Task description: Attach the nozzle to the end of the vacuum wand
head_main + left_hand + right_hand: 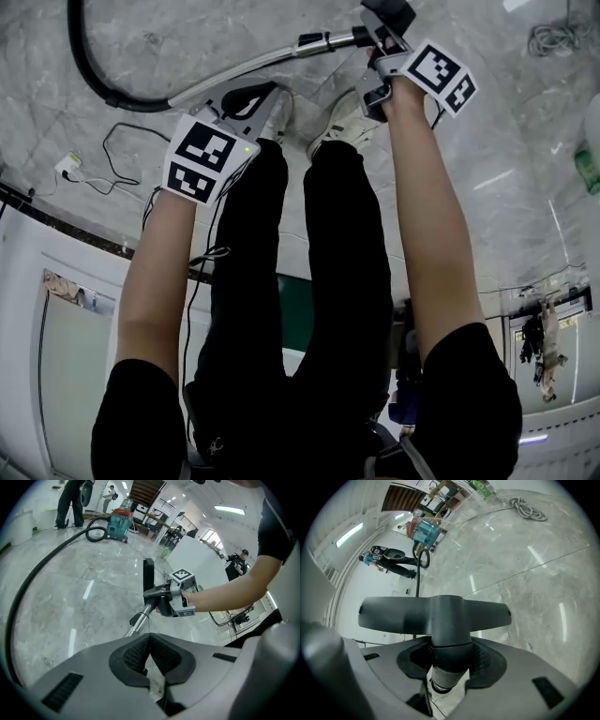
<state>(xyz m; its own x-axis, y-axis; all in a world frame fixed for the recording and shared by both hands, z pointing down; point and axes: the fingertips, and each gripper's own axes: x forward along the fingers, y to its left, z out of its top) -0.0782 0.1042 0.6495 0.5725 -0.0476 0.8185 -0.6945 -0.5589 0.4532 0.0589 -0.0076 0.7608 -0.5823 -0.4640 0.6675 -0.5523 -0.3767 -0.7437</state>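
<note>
Because it is a hard, hollow moulding, the black T-shaped plastic nozzle should be light and stiff. Its round neck looks the sound place to take it, since the flat crossbar would lever in a grip. The right gripper has it exactly there, jaws part-way in and clamped on that neck, at one o'clock from the person's white shoes. A paler ringed tube end shows under the neck; whether it is seated I cannot tell. The slim shiny metal vacuum wand looks rigid but slick, and lies away towards eight o'clock. Over it the left gripper has its textured black pads pressed together, nothing seen between them. Beyond, a smooth black hose curls across the glossy grey marbled floor.
</note>
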